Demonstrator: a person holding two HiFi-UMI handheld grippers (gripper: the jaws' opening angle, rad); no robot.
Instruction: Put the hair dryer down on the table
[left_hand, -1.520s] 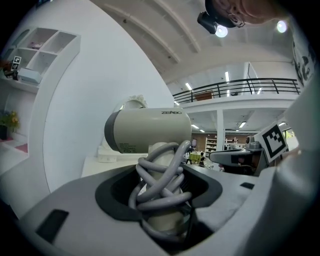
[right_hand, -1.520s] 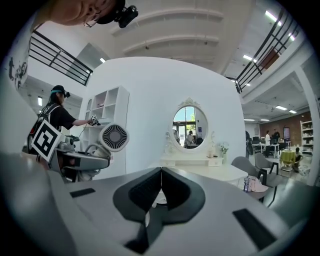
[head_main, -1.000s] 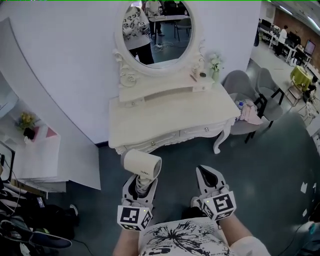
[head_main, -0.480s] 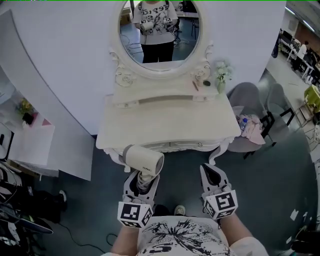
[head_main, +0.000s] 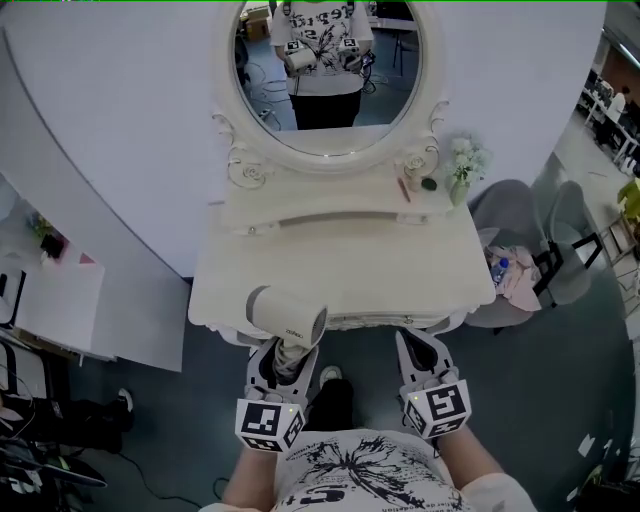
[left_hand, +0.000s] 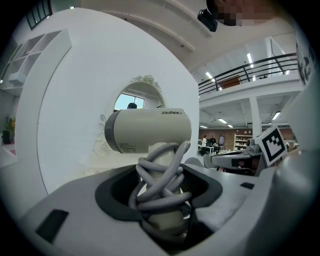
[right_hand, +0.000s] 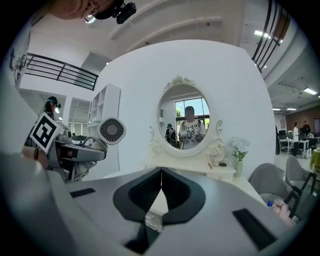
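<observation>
The left gripper (head_main: 284, 352) has its jaws shut on the handle of the hair dryer (head_main: 286, 312) and on the grey cord (left_hand: 161, 176) looped round that handle. The dryer's barrel lies crosswise above the jaws, and in the head view it sits over the front left edge of the white table (head_main: 390, 270). The right gripper (head_main: 420, 348) is just beside it, jaws pressed together with nothing between them. An oval mirror (head_main: 330, 80) stands at the table's back
</observation>
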